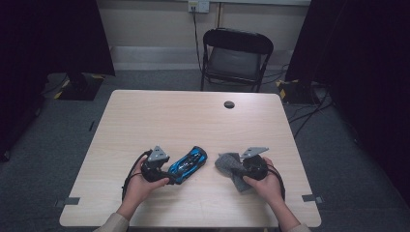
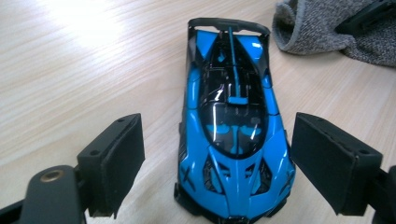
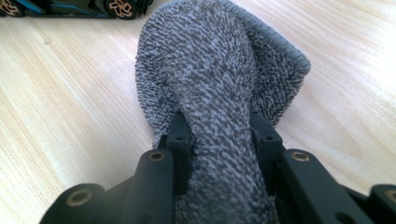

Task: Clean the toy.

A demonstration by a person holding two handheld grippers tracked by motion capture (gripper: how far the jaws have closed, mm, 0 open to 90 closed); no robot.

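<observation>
A blue and black toy car (image 1: 188, 163) (image 2: 231, 135) lies on the wooden table (image 1: 193, 116), nose towards my left gripper (image 1: 174, 174) (image 2: 219, 140). That gripper is open: its jaws stand on either side of the car's front, and gaps show between the pads and the body. To the right, my right gripper (image 1: 238, 166) (image 3: 219, 130) is shut on a grey knitted cloth (image 1: 226, 163) (image 3: 215, 60), which bunches up between the jaws and droops onto the table. The cloth (image 2: 308, 28) lies just beyond the car's tail. The car's wheel (image 3: 123, 7) shows at the top left of the right gripper view.
A black folding chair (image 1: 237, 53) stands behind the table's far edge. A round dark cable hole (image 1: 229, 104) sits near the far middle of the tabletop. Dark curtains hang at both sides, and cables lie on the floor at the right.
</observation>
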